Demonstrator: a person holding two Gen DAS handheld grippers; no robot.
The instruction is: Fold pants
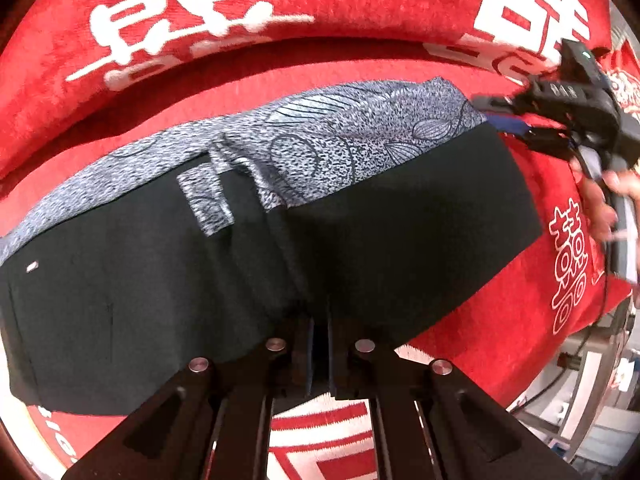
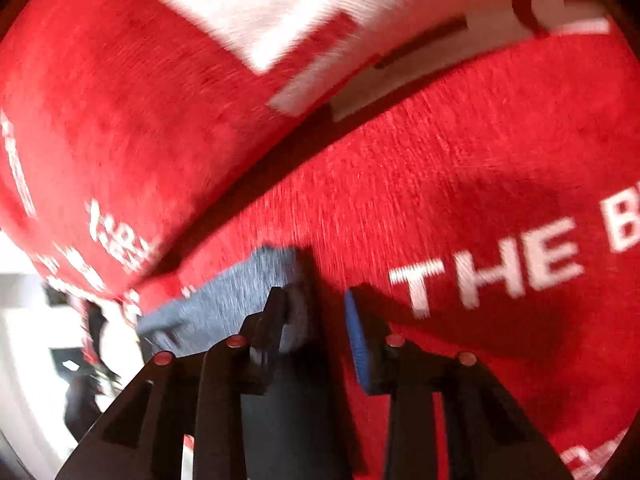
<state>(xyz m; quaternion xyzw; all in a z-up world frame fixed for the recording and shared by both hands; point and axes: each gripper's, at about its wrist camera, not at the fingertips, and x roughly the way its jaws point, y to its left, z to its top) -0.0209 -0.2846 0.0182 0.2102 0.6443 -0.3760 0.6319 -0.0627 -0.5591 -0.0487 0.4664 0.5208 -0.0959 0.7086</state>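
A red blanket (image 1: 472, 312) with large white characters covers the surface. Behind it lies a long red pillow (image 1: 320, 4) with white characters too. Past the blanket's right edge stands a metal frame (image 1: 592, 412) with cables.

Looks like a bedroom, or a room rigged to pass for one: a plush red blanket (image 1: 500, 340) with big white double-happiness characters covers the whole surface, and a matching red bolster or pillow (image 1: 280, 12) runs along the back. At the right edge, though, grey metal framing (image 1: 592, 412) and loose cables show below the bedding, hinting at a recording setup.
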